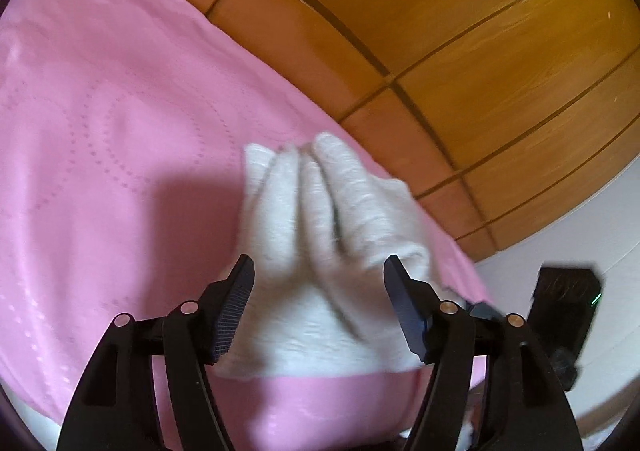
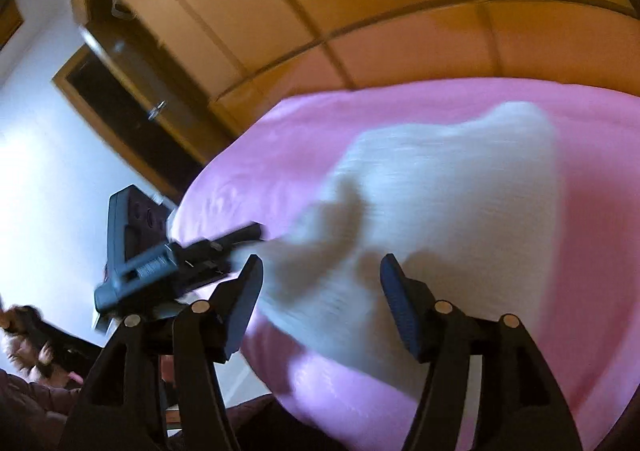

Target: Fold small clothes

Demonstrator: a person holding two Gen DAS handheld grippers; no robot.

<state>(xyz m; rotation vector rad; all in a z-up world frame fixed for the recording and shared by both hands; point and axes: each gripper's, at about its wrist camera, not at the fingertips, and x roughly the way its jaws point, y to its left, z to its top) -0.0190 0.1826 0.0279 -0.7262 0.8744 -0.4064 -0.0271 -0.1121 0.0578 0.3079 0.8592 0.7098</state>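
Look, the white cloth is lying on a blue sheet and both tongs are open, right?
Not quite. The sheet is pink, not blue, as the left wrist view shows. The rest holds: the white cloth lies on it, and both the left tongs and the right tongs are open.

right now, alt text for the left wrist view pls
A bunched white cloth lies on a pink sheet, just ahead of the left gripper, whose jaws stand open and apart from it. Wooden panelling runs behind.
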